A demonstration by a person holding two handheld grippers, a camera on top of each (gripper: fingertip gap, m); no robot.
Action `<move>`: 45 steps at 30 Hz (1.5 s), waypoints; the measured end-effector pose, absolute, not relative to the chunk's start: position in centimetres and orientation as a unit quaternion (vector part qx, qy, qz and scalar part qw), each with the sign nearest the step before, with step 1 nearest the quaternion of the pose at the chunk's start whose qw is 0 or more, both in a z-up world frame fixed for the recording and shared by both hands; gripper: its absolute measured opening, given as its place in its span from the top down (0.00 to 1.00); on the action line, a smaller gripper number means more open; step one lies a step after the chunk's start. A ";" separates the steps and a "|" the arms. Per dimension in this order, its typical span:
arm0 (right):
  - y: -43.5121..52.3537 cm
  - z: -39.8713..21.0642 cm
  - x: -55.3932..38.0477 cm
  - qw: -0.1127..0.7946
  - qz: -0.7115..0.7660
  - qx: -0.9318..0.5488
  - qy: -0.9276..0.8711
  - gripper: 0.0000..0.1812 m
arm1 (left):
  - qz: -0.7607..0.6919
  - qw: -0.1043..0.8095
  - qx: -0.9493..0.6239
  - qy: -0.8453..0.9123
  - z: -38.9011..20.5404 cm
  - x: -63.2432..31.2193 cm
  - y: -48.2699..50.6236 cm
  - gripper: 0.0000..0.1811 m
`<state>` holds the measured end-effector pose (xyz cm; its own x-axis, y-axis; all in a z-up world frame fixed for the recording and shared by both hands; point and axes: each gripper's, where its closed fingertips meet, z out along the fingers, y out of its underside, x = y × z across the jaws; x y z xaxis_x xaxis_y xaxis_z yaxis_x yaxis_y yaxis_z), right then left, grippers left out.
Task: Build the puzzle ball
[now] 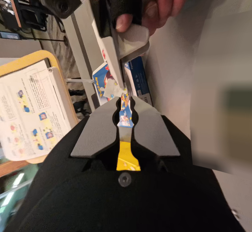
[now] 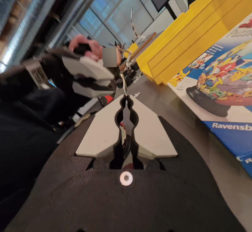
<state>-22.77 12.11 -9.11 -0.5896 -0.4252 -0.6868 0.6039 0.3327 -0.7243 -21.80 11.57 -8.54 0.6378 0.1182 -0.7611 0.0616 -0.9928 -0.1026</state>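
You are pinching thin, light, stiff puzzle pieces [image 1: 124,100] edge-on in both grippers' clenched fingers, above the puzzle box [image 2: 220,89]; gripping near the tabs seems best.

Right gripper [image 2: 126,98] fingers [image 2: 143,127] nearly together, pinching a thin puzzle piece [image 2: 124,85] edge-on at the tips. Left gripper [image 2: 94,78] sits just beyond, blurry, w/ a hand [image 2: 87,48] on it. Puzzle box [image 2: 218,89] lies on the counter [image 2: 156,98] at right, yellow bins [image 2: 184,45] behind it.
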 end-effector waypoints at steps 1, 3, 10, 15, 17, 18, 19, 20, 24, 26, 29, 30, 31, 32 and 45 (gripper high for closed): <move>12.3 -9.2 -22.4 0.432 -0.571 0.042 0.697 1.00 | 0.414 0.052 -0.906 -0.072 -8.1 -21.7 11.4 0.93; 12.4 -9.3 -21.5 0.408 -0.567 0.008 0.716 1.00 | 0.394 0.103 -0.904 -0.129 -7.2 -21.8 11.5 0.88; 13.1 -9.4 -19.8 0.345 -0.573 -0.066 0.740 1.00 | 0.252 0.235 -0.911 -0.228 -8.2 -21.7 13.5 0.94; 13.2 -8.7 -20.2 0.338 -0.592 -0.058 0.729 1.00 | 0.216 0.311 -0.888 -0.260 -7.5 -21.6 14.3 0.99; 13.2 -8.7 -20.2 0.339 -0.594 -0.055 0.728 1.00 | 0.206 0.328 -0.881 -0.272 -7.4 -21.6 14.3 0.99; 13.3 -8.6 -20.3 0.344 -0.595 -0.053 0.725 1.00 | 0.203 0.334 -0.878 -0.277 -7.4 -21.6 14.3 0.99; 13.3 -8.4 -20.4 0.351 -0.598 -0.047 0.719 1.00 | 0.196 0.342 -0.873 -0.288 -7.4 -21.6 14.3 0.99; 13.4 -8.2 -20.4 0.360 -0.601 -0.042 0.712 1.00 | 0.187 0.356 -0.865 -0.301 -7.4 -21.6 14.4 0.99; 13.7 -7.4 -20.5 0.399 -0.613 -0.026 0.681 1.00 | 0.166 0.410 -0.831 -0.337 -6.8 -21.6 14.3 0.99; 13.8 -7.2 -20.5 0.425 -0.609 -0.014 0.670 1.00 | 0.155 0.439 -0.809 -0.359 -6.4 -21.6 14.2 0.99; 13.7 -7.0 -20.8 0.444 -0.609 -0.003 0.657 1.00 | 0.141 0.462 -0.784 -0.389 -6.3 -21.6 14.0 0.99; 13.7 -6.9 -20.9 0.451 -0.609 0.004 0.652 1.00 | 0.135 0.473 -0.773 -0.400 -6.3 -21.6 14.0 0.99; 13.6 -6.8 -21.0 0.456 -0.610 0.009 0.648 1.00 | 0.130 0.484 -0.760 -0.414 -6.2 -21.7 13.9 0.99; 13.6 -6.7 -21.2 0.458 -0.612 0.014 0.644 1.00 | 0.127 0.493 -0.748 -0.426 -6.1 -21.8 13.8 0.99; 13.4 -6.7 -22.1 0.492 -0.604 0.050 0.624 0.99 | 0.103 0.533 -0.677 -0.497 -6.1 -22.9 13.3 0.99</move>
